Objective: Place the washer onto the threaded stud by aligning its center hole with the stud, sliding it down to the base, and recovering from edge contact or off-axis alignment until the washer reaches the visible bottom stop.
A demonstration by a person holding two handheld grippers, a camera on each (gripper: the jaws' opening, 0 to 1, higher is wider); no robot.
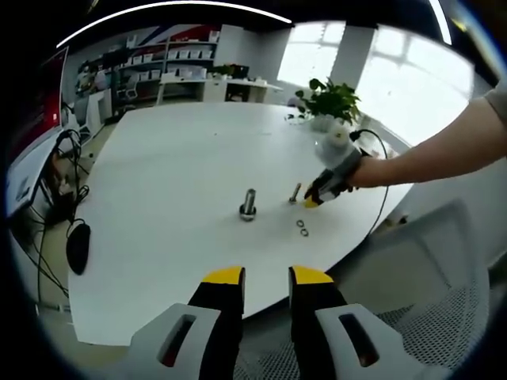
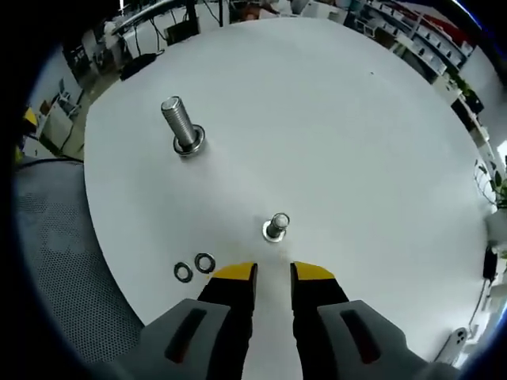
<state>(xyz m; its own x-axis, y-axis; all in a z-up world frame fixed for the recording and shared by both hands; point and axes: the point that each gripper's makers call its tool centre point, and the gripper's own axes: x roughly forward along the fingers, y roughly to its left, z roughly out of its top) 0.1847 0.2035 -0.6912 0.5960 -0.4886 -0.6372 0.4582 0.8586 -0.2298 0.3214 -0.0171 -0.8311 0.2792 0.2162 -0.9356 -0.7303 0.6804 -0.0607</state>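
Your right gripper (image 2: 273, 273) hovers low over the white worktop (image 2: 356, 142), its yellow-tipped jaws set a narrow gap apart and holding nothing. Just past its tips, at about 12 o'clock in the right gripper view, stands the small threaded stud (image 2: 276, 226) with a washer already at its base. Two loose washers (image 2: 194, 267) lie side by side on the worktop at about 9 o'clock from the tips, just beside the left jaw. A larger stud (image 2: 181, 127) stands upright farther off at about 11 o'clock (it too has a ring at its foot).

Your left gripper (image 1: 266, 276) hangs at the near edge of the worktop, well apart from the parts, jaws narrowly parted and empty. In the left gripper view, a potted plant (image 1: 330, 100) sits at 1 o'clock and a black mouse (image 1: 78, 246) at 9 o'clock.
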